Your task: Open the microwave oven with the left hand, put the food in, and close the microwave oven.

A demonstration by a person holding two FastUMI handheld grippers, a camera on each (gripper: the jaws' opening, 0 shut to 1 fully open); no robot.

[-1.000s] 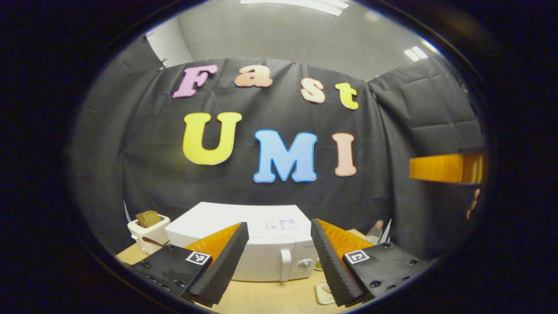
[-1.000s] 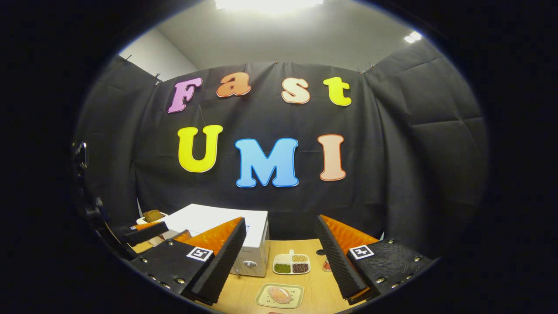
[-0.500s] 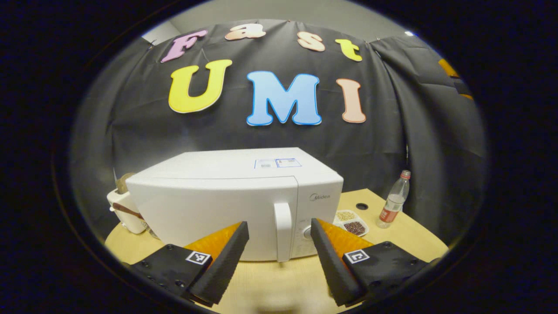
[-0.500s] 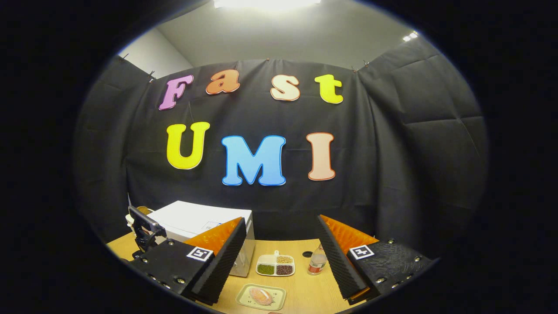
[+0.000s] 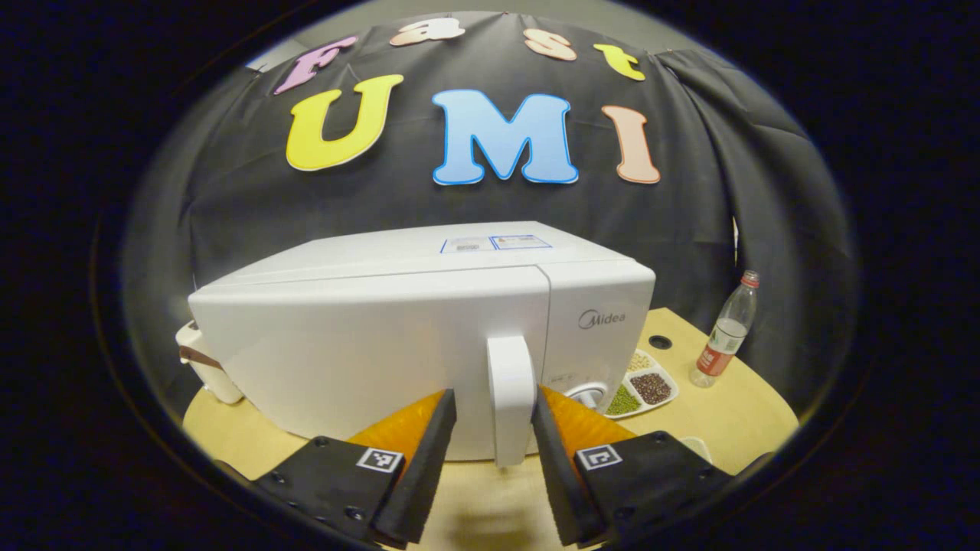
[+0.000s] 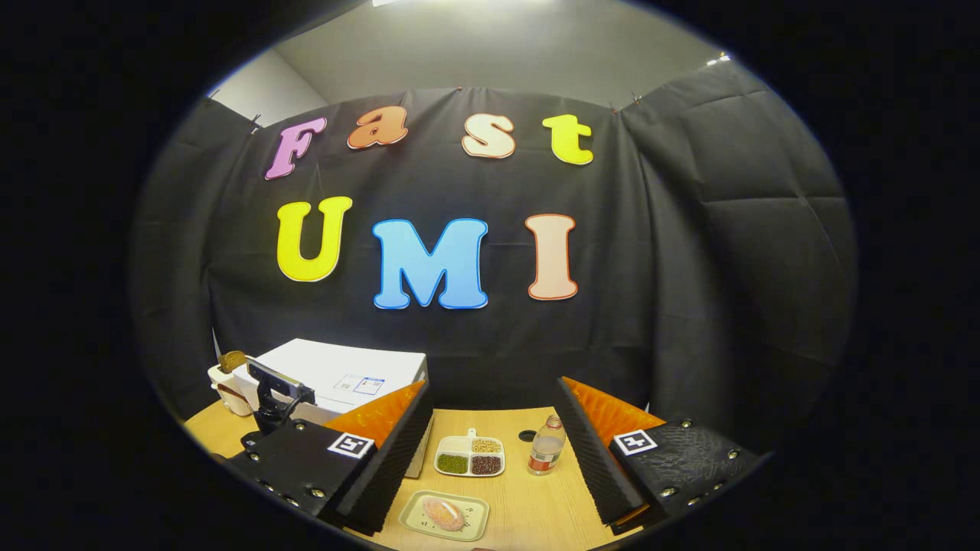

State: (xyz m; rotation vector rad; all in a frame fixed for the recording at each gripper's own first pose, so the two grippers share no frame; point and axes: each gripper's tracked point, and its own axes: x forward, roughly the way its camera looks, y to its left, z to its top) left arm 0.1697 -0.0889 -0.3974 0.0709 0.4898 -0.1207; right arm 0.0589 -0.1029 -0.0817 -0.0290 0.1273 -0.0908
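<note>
Straddling the handle (image 5: 511, 398) of the shut microwave (image 5: 398, 337), the left gripper (image 5: 494, 459) has fingers apart, not clamped: opening is the step in hand. Next, squeeze and pull. The right gripper (image 6: 498, 451) waits, fingers apart, near the food (image 6: 444, 513) on its tray (image 6: 417, 522).

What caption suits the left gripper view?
Left gripper fingers straddle the handle of the closed white microwave oven.

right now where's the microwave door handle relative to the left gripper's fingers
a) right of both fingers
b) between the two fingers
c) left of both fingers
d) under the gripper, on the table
b: in the left gripper view the white door handle stands upright between the left gripper's open fingers, on the shut microwave door.
</note>
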